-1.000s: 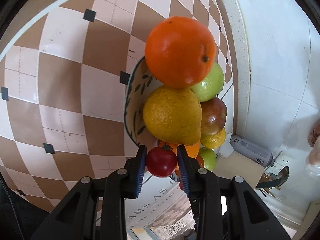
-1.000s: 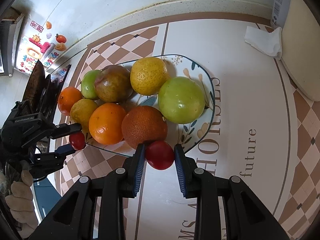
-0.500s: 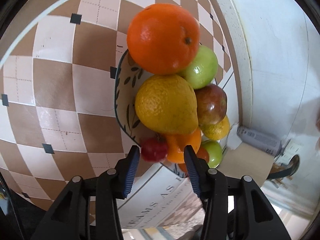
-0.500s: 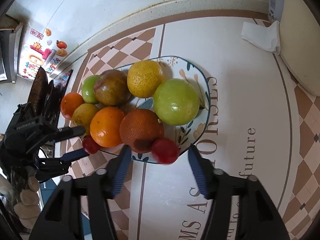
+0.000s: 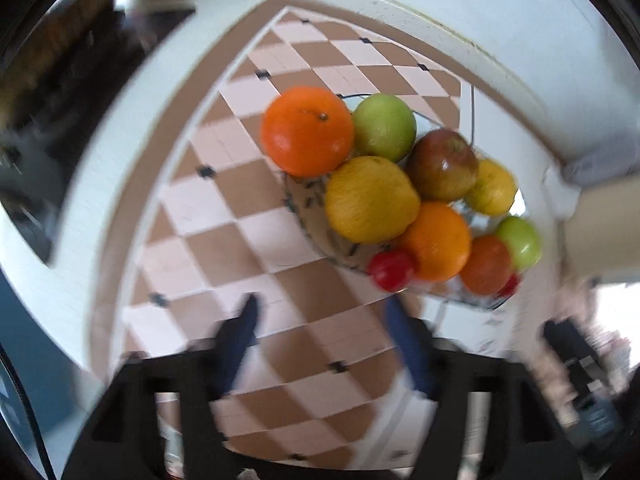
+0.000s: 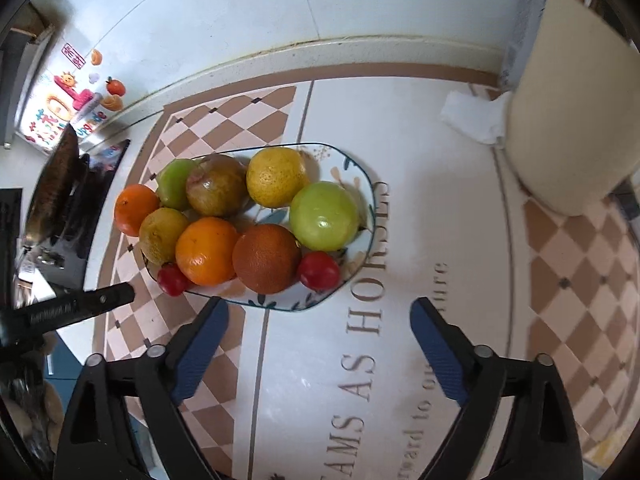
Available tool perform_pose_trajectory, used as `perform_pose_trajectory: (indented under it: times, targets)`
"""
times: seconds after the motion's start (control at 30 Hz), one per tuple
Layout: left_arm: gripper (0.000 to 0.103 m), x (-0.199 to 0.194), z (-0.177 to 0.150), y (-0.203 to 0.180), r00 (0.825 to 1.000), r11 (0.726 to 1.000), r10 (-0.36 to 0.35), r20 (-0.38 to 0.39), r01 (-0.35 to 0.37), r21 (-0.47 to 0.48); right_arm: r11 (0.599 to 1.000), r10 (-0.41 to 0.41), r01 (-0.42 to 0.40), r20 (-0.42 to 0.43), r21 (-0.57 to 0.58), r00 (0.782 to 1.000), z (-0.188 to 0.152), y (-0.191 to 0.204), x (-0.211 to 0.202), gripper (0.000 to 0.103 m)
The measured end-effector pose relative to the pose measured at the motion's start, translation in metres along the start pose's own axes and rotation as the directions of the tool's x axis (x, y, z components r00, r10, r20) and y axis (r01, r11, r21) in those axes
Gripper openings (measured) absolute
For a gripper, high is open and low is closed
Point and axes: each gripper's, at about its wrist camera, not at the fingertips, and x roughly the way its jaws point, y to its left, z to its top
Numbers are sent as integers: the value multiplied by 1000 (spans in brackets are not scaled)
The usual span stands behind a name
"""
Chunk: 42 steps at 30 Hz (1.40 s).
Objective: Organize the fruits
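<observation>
A patterned plate on the printed mat holds several fruits: oranges, green and yellow ones, a reddish apple. Two small red fruits lie on its near rim, one at the right, one at the left. My right gripper hangs above and in front of the plate, its jaws opening wide, nothing between them. In the blurred left wrist view the plate sits ahead with the red fruit on its edge. My left gripper is also opening, empty, and shows in the right wrist view as a black finger.
A cream container stands at the back right with a crumpled tissue beside it. A dark stove top lies to the left. The white wall runs behind the counter. A gloved hand is at the lower left.
Both grippers let go of their small red fruits, which now rest on the plate's rim. Both have opened wide and lifted away; the left one has also rolled, turning its view.
</observation>
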Motion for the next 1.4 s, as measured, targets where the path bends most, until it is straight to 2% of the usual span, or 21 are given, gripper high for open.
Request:
perform_pose_trajectory:
  times: [0.03,0.17,0.33,0.47,0.57,0.7,0.9,1.2,1.4]
  targets:
    - [87,-6,-6,-2,999,999,42,29,-42,30,1000,-17,17,9,-4,1000,-2,2,-5,95]
    - [87,-24,-19,-2,993,993,83,85,-90,80,999,-50,50,42,4,998,-15,10,-28,98]
    - [87,-51,-34,-1,983,985,79,164,-102,137,995,-93,89,96,43,991,-35,19,-64,98]
    - [87,-81,-55,4,968,974,74,239,-122,191,991,-122,112,145,73,982,-59,31,-97,98]
    - [87,-106,-75,6,952,962,61,299,-135,236,988,-135,119,182,95,974,-82,44,-125,98]
    - [87,-140,-106,17,938,955,15,346,-116,274,987,-145,123,234,104,961,-115,65,-166,98]
    - [87,-189,-153,37,911,945,-46,409,-93,315,983,-172,142,322,115,931,-168,97,-234,99]
    - [87,-251,-212,57,883,935,-104,458,-70,347,984,-173,145,402,99,899,-239,128,-314,99]
    - [87,-279,-240,62,864,937,-119,490,-65,342,988,-153,127,449,88,880,-261,131,-355,99]
